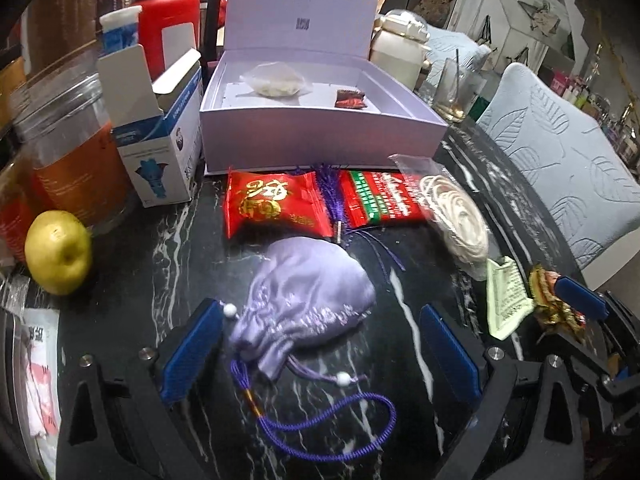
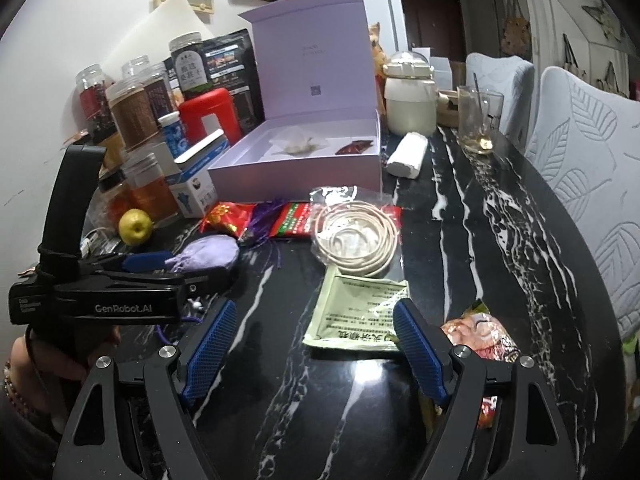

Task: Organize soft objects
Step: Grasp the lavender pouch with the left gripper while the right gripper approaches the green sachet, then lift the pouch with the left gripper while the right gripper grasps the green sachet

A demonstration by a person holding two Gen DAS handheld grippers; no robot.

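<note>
A lilac satin drawstring pouch (image 1: 308, 296) lies on the black marble table (image 1: 400, 280), its purple cord (image 1: 328, 428) trailing toward me. My left gripper (image 1: 324, 354) is open and straddles the pouch's tied neck; the left pad (image 1: 196, 352) is close to a white bead. My right gripper (image 2: 314, 354) is open too, low over a green paper sachet (image 2: 356, 312) whose right corner sits by the right pad (image 2: 420, 352). Behind lie two red snack packets (image 1: 276, 204), a purple tassel (image 1: 332, 192) and a clear bag of coiled cream cord (image 2: 356, 232). The open lilac box (image 1: 316, 120) holds a plastic bag of white stuff (image 1: 276, 80) and a small red-brown packet (image 1: 350, 100).
A crinkled gold-and-red wrapper (image 2: 480, 336) lies right of the sachet. A yellow apple (image 1: 58, 252), jars (image 2: 132, 112) and a blue-white carton (image 1: 160, 152) crowd the left. A white roll (image 2: 406, 154), jug (image 2: 408, 96) and glass (image 2: 478, 120) stand behind; padded chair backs (image 2: 588, 184) line the right edge.
</note>
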